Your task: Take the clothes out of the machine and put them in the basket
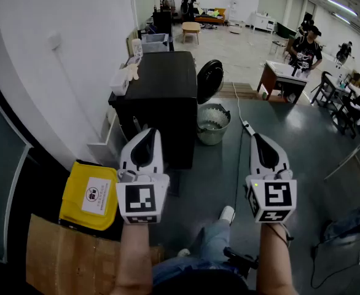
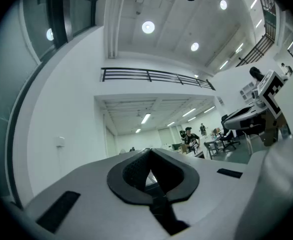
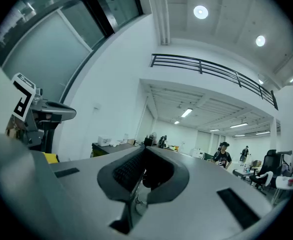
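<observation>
In the head view the black machine (image 1: 161, 97) stands against the white wall ahead, its round door (image 1: 209, 80) swung open at its right side. A grey round basket (image 1: 213, 123) sits on the floor beside that door. No clothes show in any view. My left gripper (image 1: 149, 132) is held in the air short of the machine's near corner, shut and empty. My right gripper (image 1: 255, 137) hovers level to the right of the basket, also shut with nothing in it. In the left gripper view the left gripper (image 2: 149, 153) has its jaws closed together; in the right gripper view the right gripper (image 3: 145, 153) does too.
A yellow bag (image 1: 91, 195) and a sheet of cardboard (image 1: 63, 260) lie on the floor at the left by the wall. A cable (image 1: 238, 158) and power strip (image 1: 249, 128) run across the dark floor. White items (image 1: 121, 78) rest on the machine's top. A person stands at a desk (image 1: 284, 75) far right.
</observation>
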`<move>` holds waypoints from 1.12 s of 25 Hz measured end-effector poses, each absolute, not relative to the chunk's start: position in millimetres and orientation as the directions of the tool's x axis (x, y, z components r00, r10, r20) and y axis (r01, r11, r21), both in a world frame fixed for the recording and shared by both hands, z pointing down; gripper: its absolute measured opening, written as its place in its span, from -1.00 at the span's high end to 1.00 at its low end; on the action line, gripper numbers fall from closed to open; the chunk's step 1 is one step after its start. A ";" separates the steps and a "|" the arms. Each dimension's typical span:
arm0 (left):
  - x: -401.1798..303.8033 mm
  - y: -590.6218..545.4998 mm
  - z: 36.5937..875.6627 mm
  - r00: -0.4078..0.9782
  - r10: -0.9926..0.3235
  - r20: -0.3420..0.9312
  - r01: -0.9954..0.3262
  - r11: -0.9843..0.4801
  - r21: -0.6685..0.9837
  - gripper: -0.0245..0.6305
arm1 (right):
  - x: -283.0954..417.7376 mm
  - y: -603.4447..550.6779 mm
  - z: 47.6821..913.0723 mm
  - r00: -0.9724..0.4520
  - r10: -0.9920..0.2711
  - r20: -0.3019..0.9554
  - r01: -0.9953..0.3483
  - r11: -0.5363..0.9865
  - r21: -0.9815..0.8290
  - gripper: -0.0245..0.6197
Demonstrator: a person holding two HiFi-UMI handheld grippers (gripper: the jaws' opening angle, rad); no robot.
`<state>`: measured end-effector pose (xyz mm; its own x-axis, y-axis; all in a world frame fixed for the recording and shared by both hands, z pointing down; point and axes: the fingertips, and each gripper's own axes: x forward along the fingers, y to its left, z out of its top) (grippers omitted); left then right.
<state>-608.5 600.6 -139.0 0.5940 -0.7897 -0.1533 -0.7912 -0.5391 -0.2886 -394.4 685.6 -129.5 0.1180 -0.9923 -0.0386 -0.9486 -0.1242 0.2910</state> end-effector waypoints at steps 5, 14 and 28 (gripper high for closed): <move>-604.5 599.0 -140.2 0.594 -0.789 -0.159 -0.793 -0.540 -0.284 0.93 | -383.1 688.3 -132.4 0.129 -0.990 -0.048 -0.960 -0.137 0.242 0.92; -594.5 584.8 -144.7 0.564 -0.799 -0.210 -0.826 -0.541 -0.157 -0.55 | -378.4 676.9 -131.6 0.071 -0.996 -0.056 -0.967 -0.083 0.242 -0.54; -520.7 535.6 -124.4 0.615 -0.782 -0.102 -0.785 -0.595 -0.171 -0.77 | -320.2 634.8 -111.5 0.057 -0.998 0.017 -0.962 -0.050 0.268 -0.81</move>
<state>-520.7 535.6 -124.4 0.6145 -0.7823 -0.1016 -0.7855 -0.5948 -0.1712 -320.2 634.8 -111.5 0.0571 -0.9982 0.0174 -0.9622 -0.0504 0.2676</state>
